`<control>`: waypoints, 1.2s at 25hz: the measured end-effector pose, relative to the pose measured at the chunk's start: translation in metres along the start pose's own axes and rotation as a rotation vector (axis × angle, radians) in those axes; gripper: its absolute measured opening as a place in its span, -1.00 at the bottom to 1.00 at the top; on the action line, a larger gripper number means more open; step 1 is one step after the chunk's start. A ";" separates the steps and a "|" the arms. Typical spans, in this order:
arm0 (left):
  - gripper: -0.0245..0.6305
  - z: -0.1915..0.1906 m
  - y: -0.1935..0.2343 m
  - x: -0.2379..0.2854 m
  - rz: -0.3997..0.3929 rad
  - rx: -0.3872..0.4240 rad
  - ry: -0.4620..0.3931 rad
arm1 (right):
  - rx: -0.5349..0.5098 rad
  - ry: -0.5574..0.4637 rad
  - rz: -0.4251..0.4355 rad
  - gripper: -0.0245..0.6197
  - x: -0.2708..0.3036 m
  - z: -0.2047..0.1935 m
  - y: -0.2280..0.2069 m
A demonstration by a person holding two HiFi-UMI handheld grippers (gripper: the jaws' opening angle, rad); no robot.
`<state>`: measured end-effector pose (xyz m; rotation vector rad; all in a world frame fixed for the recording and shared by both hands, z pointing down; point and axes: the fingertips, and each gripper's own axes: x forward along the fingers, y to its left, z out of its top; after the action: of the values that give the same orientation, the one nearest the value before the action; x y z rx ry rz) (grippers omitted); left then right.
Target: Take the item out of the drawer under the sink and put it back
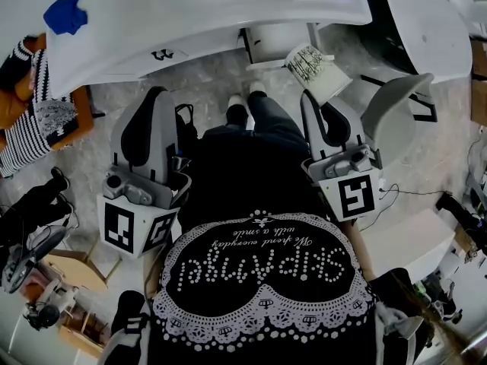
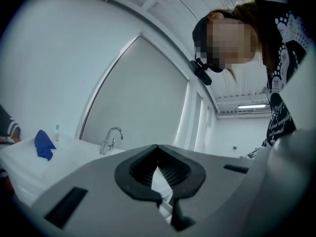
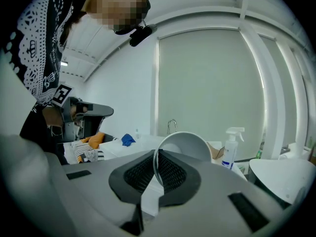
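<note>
A paper cup [image 1: 313,71] is held tilted in the right gripper [image 1: 310,97]. Its wall is pinched between the nearly closed jaws, and its white inside is turned towards that gripper's camera. A dark printed pattern is carried on the outside of the cup, but no word of it can be read. The cup is kept in the air just in front of what appears to be a pulled-out white drawer [image 1: 278,44] under the sink counter [image 1: 213,14]. The left gripper [image 1: 154,96] is held level with its jaw tips brought together and nothing between them. Black-and-white square markers are borne on both grippers' cubes. On the person's black shirt [image 1: 259,204], seen upside down from the head view, a cursive line is set that seems to read "We spend everyday with a smile". The large studded word under it cannot be made out with certainty. A blue cloth [image 1: 66,15] and a spray bottle [image 3: 232,147] are seen on the counter; the bottle's label is too small to read.
</note>
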<state>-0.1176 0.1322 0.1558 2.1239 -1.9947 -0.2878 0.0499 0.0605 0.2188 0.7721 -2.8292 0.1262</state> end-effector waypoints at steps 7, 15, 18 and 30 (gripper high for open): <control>-0.91 -0.001 0.007 -0.009 0.034 0.001 0.009 | -0.023 0.010 -0.039 -0.84 -0.003 -0.001 -0.012; -0.91 -0.006 0.012 -0.020 0.090 -0.016 0.021 | -0.068 0.027 -0.026 -0.84 -0.001 0.000 -0.010; -0.91 -0.006 0.010 -0.021 0.108 -0.017 0.020 | -0.110 0.043 -0.019 -0.84 -0.001 -0.002 -0.015; -0.91 -0.012 0.009 -0.009 0.145 -0.059 0.020 | -0.237 0.113 0.013 -0.84 0.016 -0.013 -0.030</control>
<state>-0.1234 0.1408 0.1701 1.9278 -2.0892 -0.2958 0.0541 0.0283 0.2356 0.6719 -2.6783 -0.1567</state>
